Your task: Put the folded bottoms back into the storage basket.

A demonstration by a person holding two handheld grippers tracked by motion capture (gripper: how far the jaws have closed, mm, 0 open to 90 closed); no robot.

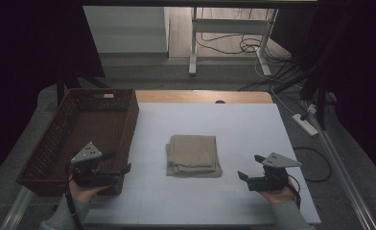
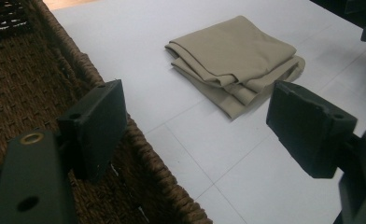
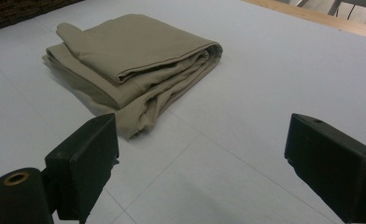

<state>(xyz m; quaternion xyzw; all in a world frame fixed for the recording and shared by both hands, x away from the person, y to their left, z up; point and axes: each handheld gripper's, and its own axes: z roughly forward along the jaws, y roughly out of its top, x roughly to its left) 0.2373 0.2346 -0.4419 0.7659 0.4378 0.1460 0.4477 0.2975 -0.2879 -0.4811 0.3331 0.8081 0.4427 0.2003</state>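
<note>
A folded beige cloth (image 1: 193, 155) lies flat in the middle of the white table (image 1: 253, 129); it also lies ahead of the jaws in the left gripper view (image 2: 235, 56) and the right gripper view (image 3: 130, 60). My left gripper (image 1: 117, 162) hovers open over the near right corner of a brown wicker basket (image 1: 56, 139), left of the cloth, with nothing between its jaws (image 2: 197, 126). My right gripper (image 1: 251, 167) is held open above the table to the cloth's right, also with nothing in it (image 3: 204, 163). Neither touches the cloth.
The basket (image 2: 27, 79) stands along the table's left side, and its inside looks bare. A wooden strip (image 1: 203, 96) runs along the table's far edge. Beyond it are desk legs and cables (image 1: 246, 45) on the floor, with a power strip (image 1: 306, 123) to the right.
</note>
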